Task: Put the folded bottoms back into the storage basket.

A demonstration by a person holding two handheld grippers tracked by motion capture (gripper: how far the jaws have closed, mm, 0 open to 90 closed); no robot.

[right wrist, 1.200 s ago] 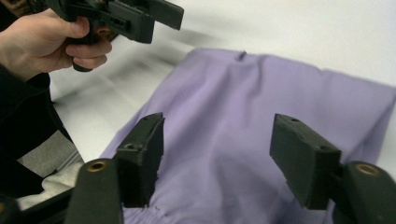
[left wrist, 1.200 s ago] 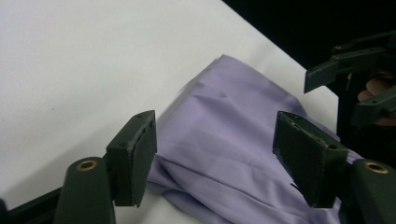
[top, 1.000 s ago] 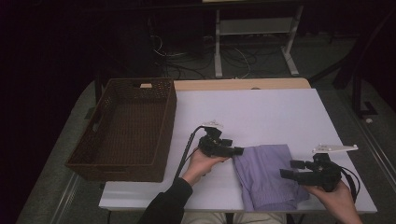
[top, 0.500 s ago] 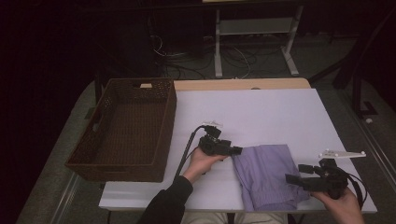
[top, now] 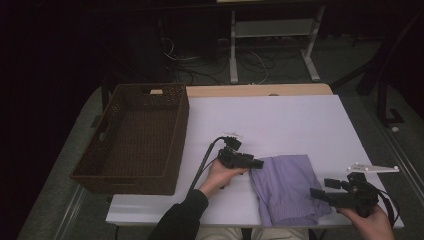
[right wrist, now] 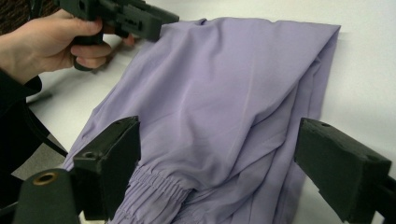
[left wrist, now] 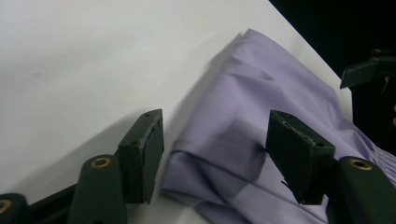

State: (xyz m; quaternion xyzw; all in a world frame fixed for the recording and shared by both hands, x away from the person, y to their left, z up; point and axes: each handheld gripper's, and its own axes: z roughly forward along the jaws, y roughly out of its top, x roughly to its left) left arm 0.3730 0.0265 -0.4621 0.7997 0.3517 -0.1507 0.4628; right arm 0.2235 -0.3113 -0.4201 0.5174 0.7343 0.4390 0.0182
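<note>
The folded lilac garment of thin pleated cloth [top: 287, 187] lies at about five o'clock on the white table [top: 280, 120], well apart from the dark brown woven basket [top: 132, 137] at nine o'clock. The left gripper [top: 257, 163] straddles the garment's corner, its jaws half-wide and just closing, pads not yet pressing. The right gripper [top: 316, 192] hovers gaping over the elastic waistband, holding nothing. This looks like the grasp step; next, both should pinch the cloth firmly before lifting.
</note>
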